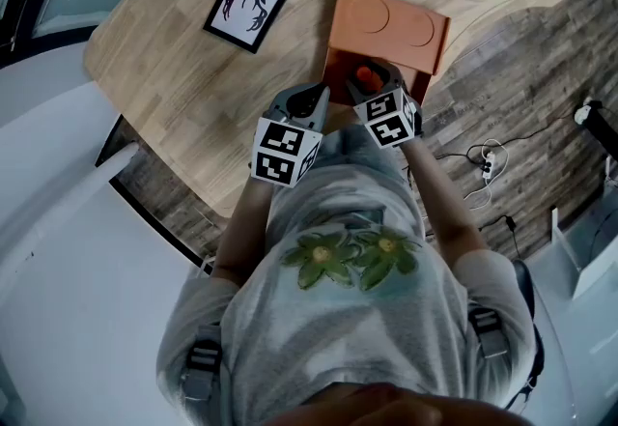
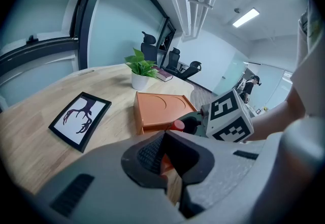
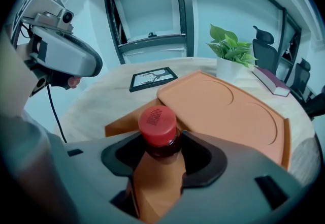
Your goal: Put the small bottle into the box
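Bottle [image 3: 158,125] (red cap) gripped in right tongs [image 3: 158,153], at box [image 3: 223,111]

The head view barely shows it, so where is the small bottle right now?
In the right gripper view the red-capped small bottle is clamped in the right claw, at the near side of the orange box.
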### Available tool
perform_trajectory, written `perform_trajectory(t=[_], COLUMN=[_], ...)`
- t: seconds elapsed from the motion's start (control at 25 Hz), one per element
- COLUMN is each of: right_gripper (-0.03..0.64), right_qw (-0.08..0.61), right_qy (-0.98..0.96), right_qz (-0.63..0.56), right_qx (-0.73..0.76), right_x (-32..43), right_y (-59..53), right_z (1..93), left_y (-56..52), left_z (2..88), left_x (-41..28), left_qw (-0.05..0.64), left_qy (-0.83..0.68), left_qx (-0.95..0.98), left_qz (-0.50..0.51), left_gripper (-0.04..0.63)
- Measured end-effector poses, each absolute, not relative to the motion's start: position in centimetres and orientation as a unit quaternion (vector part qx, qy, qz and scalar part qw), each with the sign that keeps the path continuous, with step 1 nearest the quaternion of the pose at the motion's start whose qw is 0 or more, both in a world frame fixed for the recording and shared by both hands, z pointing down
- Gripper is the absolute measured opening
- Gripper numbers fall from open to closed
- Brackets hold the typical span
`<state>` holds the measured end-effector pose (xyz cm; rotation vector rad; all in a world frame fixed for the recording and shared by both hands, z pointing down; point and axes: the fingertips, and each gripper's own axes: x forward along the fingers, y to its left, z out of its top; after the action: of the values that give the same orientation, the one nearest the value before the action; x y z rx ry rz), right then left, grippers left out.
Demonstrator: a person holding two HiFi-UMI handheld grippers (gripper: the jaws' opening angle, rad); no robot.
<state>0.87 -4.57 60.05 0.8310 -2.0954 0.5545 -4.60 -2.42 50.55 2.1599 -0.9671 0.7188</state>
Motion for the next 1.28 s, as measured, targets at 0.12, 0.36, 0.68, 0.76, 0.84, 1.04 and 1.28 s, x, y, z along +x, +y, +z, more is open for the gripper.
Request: perform_trajectory(t=[0.12,0.36,0.68,0.76,0.84,1.04,1.28], right_gripper=[0.224,0.224,0.224,0.224,0.224,0.224,0.224], right_qw=[0.402,0.404,0.409,0.41,0.412,0.416,0.418], right_qy=[-0.827,-0.827,-0.828,-0.828,-0.828,-0.828,-0.828], right_qz=[0.218,0.218,0.21,0.207,0.205,0.195,0.192], right_qx=[0.327,0.325,0.322,0.321,0.321,0.321,0.32], right_x=[0.94,0.87,0.76,0.74,0.72,0.66,0.63], right_y=[-4.47,-4.5,-4.43,-4.43,-4.42,-4.34,-4.29], right_z=[60.19,60.29,60.34,60.38,60.39,60.48,60.44], left_y=[-2.38,-2.34,-2.18,-2.13,-2.1,-1.96,-1.83], left_z=[50.52,50.56,50.5,50.51,50.51,50.52,50.35], left_x=[-4.61,-4.55,-4.45,-4.46,-4.48,-4.57,-4.42], left_qw=[0.328,0.328,0.327,0.326,0.326,0.326,0.322], left_qy=[-0.369,-0.366,-0.363,-0.363,-0.363,-0.362,-0.361], left_qx=[0.825,0.826,0.827,0.827,0.828,0.828,0.83], left_qz=[0.275,0.277,0.277,0.278,0.277,0.278,0.277], left_gripper=[0.008,0.008,0.008,0.008,0.008,0.008,0.008])
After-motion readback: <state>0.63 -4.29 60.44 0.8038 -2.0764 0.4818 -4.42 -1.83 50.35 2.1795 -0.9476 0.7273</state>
